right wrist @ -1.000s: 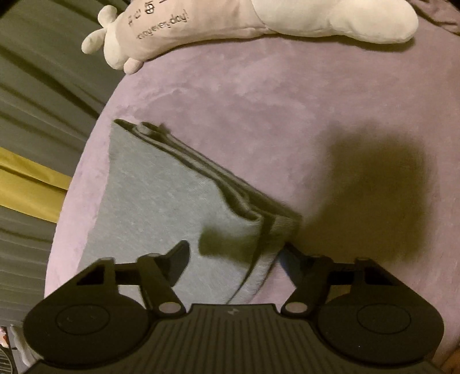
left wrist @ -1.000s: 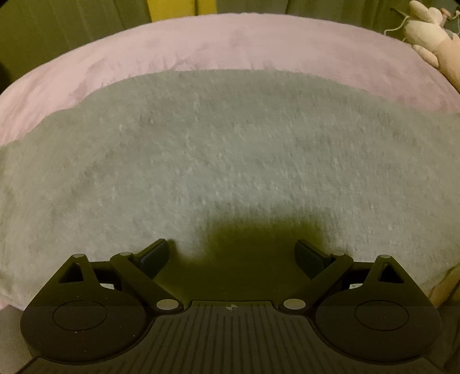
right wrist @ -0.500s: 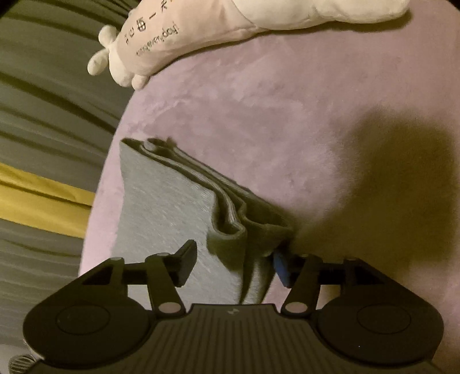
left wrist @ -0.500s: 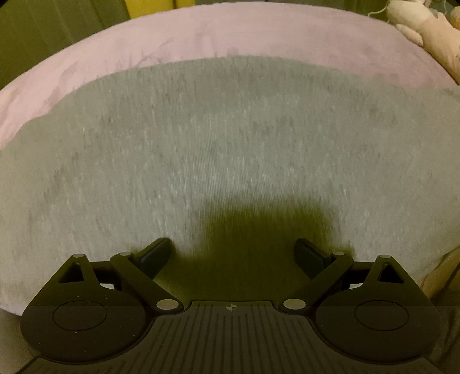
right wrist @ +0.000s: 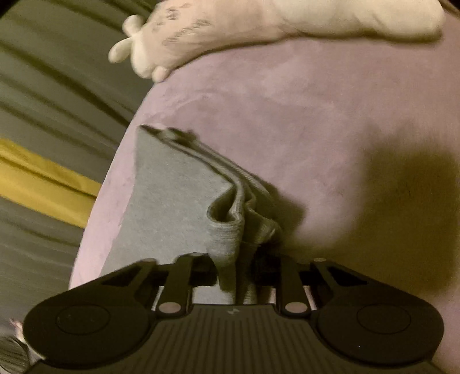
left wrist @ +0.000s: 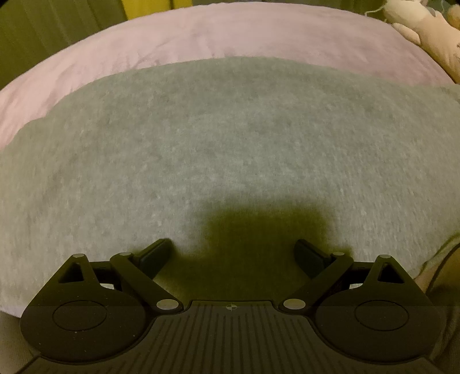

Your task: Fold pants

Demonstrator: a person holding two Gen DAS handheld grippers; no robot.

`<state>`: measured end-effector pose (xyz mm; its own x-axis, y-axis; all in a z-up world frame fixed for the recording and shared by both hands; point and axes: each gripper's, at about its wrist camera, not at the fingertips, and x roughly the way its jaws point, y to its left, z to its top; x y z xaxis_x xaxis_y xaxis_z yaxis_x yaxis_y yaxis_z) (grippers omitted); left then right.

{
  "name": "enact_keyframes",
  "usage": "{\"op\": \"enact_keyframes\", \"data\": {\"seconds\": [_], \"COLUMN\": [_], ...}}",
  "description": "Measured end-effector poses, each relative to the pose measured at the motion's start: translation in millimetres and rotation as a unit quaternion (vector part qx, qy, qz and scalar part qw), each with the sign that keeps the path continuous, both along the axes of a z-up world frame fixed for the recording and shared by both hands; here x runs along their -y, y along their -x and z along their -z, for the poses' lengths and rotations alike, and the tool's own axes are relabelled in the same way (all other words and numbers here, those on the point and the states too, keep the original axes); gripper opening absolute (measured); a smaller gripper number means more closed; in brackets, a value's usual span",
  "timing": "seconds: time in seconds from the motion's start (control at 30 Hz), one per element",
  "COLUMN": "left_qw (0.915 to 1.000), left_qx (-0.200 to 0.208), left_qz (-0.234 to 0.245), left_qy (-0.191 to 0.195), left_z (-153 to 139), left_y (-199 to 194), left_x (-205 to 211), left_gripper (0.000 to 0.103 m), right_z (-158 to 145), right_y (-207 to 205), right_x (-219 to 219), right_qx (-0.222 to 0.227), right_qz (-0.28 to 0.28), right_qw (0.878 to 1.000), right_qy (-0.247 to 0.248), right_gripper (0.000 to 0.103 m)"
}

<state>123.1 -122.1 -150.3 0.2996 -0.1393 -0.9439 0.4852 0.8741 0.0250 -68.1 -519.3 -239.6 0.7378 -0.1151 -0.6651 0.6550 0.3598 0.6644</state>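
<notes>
The grey pants (left wrist: pixel 230 143) lie flat across a pink bed cover (left wrist: pixel 230 31) and fill most of the left wrist view. My left gripper (left wrist: pixel 233 253) hovers just over them, pointing steeply down, open, with only its shadow between the fingers. In the right wrist view the pants (right wrist: pixel 172 207) lie as a folded stack whose ribbed end is bunched up. My right gripper (right wrist: pixel 234 267) has its jaws closing on that end, with the ribbed fabric pinched between the pads. The fingertips themselves are hidden by the cloth.
A pale plush toy (right wrist: pixel 230 26) lies at the far edge of the pink bed cover (right wrist: pixel 316 115), also seen as a plush toy (left wrist: pixel 425 31) at the top right. Grey curtains with a yellow stripe (right wrist: pixel 43 178) hang beyond the bed's left edge.
My right gripper went from wide open around the pants' ribbed end to pinching it, and the fabric bunched up between the fingers. The left gripper stayed open over the pants, barely shifting.
</notes>
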Motion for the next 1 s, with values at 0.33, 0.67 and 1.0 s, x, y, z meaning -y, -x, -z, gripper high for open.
{"op": "enact_keyframes", "data": {"seconds": [0.33,0.67,1.0], "left_qw": [0.9971,0.9851,0.9739], "left_qx": [0.012,0.031,-0.058], "left_qz": [-0.056,-0.128,-0.047], "left_qy": [0.050,0.110,0.214], "left_z": [-27.3,-45.7,3.0], "left_y": [-26.2,-74.8,-124.9], "left_x": [-60.1,-183.2,-109.0], "left_gripper": [0.098,0.098,0.098], "right_z": [-125.2,-101.2,-85.3], "right_y": [-112.2,-230.4,-230.8], "right_x": [-99.7,-350.6,-359.1], "right_qx": [0.023,0.011,-0.023], "right_qz": [-0.187,-0.524,-0.511], "right_qw": [0.966,0.817,0.833], "right_qy": [0.174,0.240,0.210], "right_gripper": [0.013,0.013,0.016]}}
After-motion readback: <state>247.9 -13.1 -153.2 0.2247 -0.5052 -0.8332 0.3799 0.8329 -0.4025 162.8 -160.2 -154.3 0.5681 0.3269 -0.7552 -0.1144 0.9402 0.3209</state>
